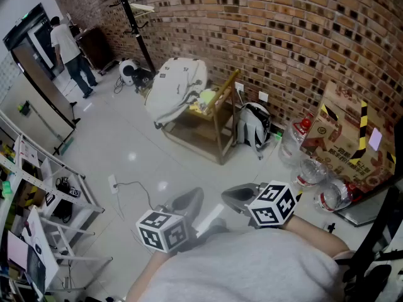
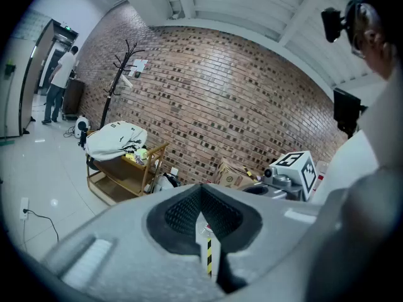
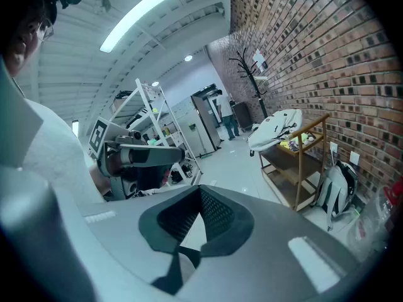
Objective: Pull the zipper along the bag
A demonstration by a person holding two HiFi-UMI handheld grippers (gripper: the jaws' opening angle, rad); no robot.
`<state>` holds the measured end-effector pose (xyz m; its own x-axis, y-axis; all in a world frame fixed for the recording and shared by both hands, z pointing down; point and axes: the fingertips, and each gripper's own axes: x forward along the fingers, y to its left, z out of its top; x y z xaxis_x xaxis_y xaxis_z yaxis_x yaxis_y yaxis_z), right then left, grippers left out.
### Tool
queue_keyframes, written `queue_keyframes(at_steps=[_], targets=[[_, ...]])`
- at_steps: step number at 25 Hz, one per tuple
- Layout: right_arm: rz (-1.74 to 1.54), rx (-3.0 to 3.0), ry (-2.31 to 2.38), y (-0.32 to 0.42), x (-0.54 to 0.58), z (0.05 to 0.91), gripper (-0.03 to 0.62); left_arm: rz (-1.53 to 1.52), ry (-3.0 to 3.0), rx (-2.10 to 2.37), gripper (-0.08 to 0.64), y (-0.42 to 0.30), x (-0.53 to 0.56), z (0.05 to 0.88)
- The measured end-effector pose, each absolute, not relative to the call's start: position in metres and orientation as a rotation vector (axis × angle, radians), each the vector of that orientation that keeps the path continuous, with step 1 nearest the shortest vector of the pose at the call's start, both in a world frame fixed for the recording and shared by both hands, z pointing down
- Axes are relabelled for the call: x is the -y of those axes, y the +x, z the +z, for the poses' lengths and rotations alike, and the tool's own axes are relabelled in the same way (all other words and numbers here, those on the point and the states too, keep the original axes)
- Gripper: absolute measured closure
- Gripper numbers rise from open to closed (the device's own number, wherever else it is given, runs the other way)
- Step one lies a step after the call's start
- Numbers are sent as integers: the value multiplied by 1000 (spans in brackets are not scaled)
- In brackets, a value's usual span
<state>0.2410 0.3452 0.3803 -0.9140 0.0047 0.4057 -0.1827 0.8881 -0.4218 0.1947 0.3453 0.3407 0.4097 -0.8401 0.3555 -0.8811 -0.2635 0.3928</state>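
Left tongs (image 2: pixel 201 197): pressed together, nothing between them.
Right tongs (image 3: pixel 200 200): pressed together, empty, just beside the left pair.
Backpack (image 1: pixel 254 126): on the floor (image 1: pixel 126 156) at 12 o'clock, against the wooden cart (image 1: pixel 214 123), well apart from both tongs.

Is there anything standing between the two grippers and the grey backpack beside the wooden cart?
Nothing visible does. Both the left gripper and the right gripper are shut and empty, close to the person's body, and only bare floor lies between them and the backpack. The bottles stand off to the right.
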Motion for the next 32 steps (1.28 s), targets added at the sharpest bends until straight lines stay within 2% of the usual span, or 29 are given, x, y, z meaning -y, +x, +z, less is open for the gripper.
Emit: queue_keyframes(at_steps=[6, 15, 21, 32], targets=[[645, 2669, 109, 230, -332, 376, 594, 98, 2136, 1490, 560, 185, -343, 337], [655, 2618, 42, 167, -293, 408, 594, 56, 2022, 1550, 560, 112, -308, 375], [706, 2599, 66, 94, -226, 420, 594, 63, 2013, 1536, 560, 34, -241, 386], [911, 2550, 250, -76, -44, 432, 594, 157, 2008, 1386, 560, -156, -50, 403]])
